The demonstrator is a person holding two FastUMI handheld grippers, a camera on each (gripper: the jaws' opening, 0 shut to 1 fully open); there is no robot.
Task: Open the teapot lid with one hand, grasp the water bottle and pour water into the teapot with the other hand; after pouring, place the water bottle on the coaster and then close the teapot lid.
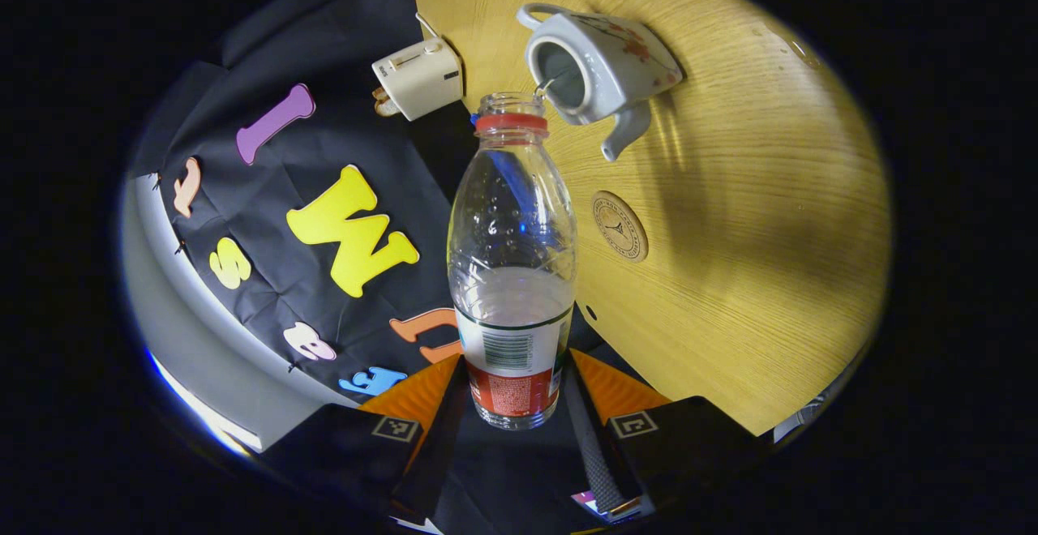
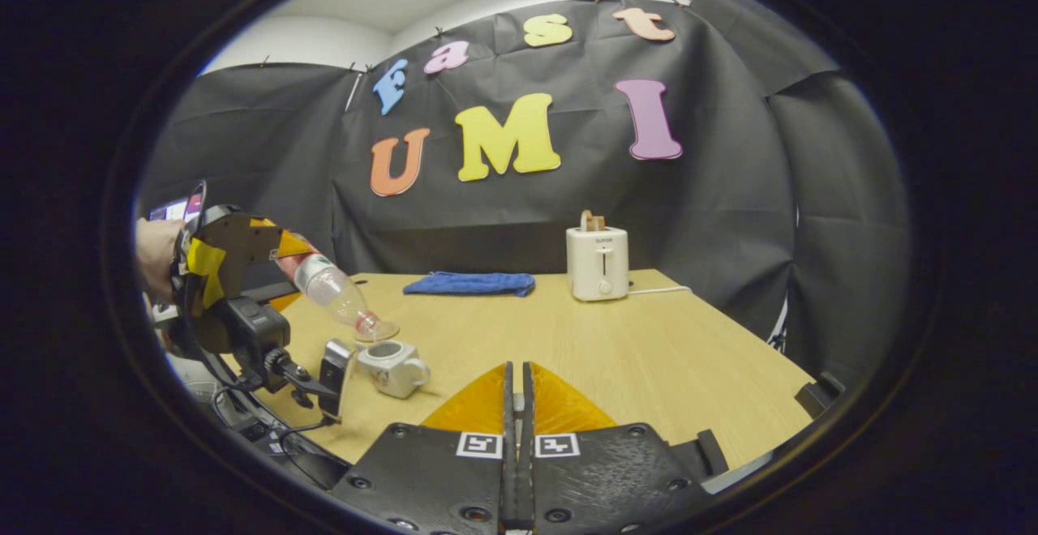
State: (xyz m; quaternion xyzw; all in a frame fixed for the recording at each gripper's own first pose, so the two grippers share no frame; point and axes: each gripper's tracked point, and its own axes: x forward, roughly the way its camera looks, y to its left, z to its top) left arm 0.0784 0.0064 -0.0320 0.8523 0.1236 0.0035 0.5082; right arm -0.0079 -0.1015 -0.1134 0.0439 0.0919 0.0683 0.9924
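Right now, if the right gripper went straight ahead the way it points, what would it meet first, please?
Probably nothing soon: the right gripper points over bare light wooden table, between the white toaster and the blue folded cloth; depth is unclear.

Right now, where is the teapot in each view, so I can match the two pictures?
Left gripper view: the teapot sits top centre, lid off, just beyond the mouth of the water bottle.
Right gripper view: the teapot sits lower left, under the tilted bottle's mouth.
Shared landmark: the white toaster.
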